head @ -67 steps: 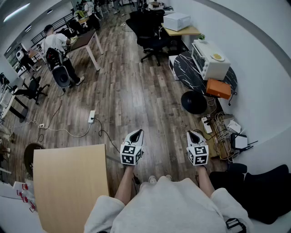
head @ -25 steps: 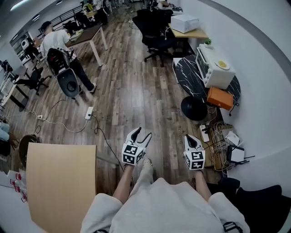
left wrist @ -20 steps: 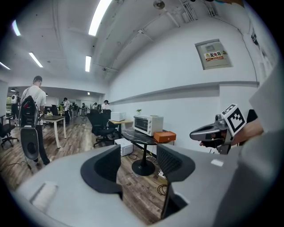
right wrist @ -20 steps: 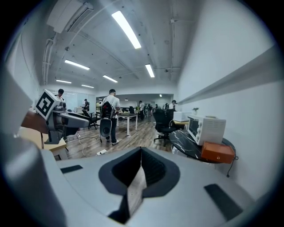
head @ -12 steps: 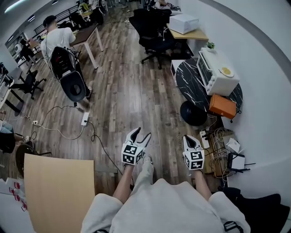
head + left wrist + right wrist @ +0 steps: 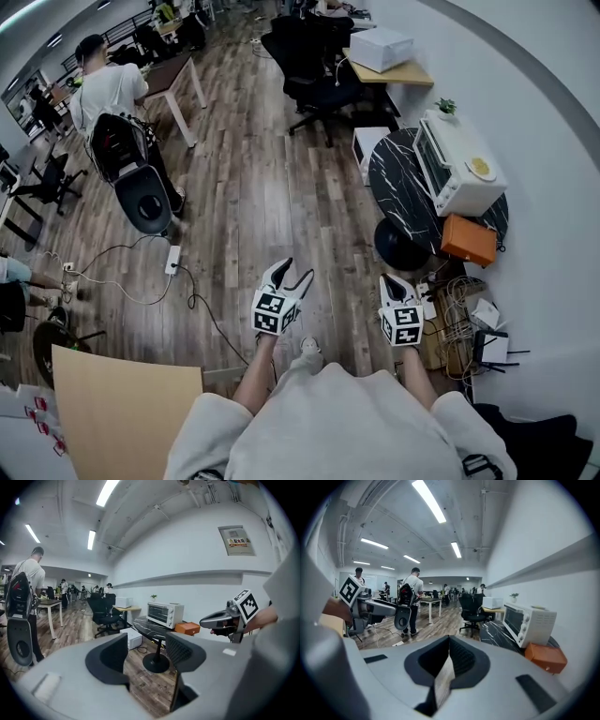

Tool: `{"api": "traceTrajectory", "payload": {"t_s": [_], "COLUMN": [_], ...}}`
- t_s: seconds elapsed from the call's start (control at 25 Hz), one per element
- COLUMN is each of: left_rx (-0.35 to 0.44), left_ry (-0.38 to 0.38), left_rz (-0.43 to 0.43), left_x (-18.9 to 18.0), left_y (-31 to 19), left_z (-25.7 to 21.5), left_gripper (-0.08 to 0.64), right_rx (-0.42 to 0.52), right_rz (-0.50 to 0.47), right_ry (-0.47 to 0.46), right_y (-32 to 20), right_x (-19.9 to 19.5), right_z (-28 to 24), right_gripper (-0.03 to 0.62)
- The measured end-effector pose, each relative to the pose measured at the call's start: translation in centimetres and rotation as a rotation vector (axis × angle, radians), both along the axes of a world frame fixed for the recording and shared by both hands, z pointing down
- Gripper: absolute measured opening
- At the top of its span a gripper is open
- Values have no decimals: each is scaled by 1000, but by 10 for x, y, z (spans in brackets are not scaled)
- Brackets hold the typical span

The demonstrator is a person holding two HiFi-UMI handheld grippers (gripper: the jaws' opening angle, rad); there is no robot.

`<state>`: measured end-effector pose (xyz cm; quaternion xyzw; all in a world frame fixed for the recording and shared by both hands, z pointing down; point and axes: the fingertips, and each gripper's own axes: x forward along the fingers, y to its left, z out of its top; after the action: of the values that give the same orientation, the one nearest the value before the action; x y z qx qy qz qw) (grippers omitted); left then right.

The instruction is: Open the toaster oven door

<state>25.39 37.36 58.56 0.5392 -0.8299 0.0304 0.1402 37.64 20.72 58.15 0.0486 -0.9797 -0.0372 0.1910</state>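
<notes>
The white toaster oven [image 6: 459, 169] stands, door closed, on a round black marble table [image 6: 398, 187] by the right wall, well ahead of both grippers. In the left gripper view the toaster oven [image 6: 165, 613] shows beyond the jaws, and the right gripper view has the toaster oven [image 6: 529, 620] at its right. My left gripper [image 6: 292, 274] is held over the wooden floor with its jaws apart and nothing between them; the left gripper [image 6: 147, 651] shows the same gap in its own view. My right gripper [image 6: 390, 280] is level with it, and the right gripper [image 6: 447, 656] has its pads pressed together, empty.
An orange box [image 6: 469, 239] lies on the table's near side, and the table's black base [image 6: 398, 244] stands on the floor. Cables and a power strip [image 6: 464, 323] clutter the floor by the wall. Black office chairs [image 6: 314, 56], a person [image 6: 103, 89] and a tan tabletop [image 6: 122, 412] lie to the left.
The view has advanced across the floor: the table and toaster oven now sit nearer and lower in the head view. Both grippers keep their poses, left open, right shut.
</notes>
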Motion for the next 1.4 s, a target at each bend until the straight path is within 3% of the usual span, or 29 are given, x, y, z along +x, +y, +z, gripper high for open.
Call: {"api": "traceTrajectory", "payload": {"t_s": [0.72,1.4], "left_rx": [4,-18], "left_ry": [3,28], "left_rz": [44,57], "left_x": [-140,-192], "left_y": [-38,-51], "left_z": [1,21], "left_gripper": [249,249], "right_rx": [7,-15], "right_rz": [23,23], "right_ry": [12,46], "right_y": [-29,-38], "right_x": [-136,-185], "right_z": [4,28], "right_gripper": [14,14]}}
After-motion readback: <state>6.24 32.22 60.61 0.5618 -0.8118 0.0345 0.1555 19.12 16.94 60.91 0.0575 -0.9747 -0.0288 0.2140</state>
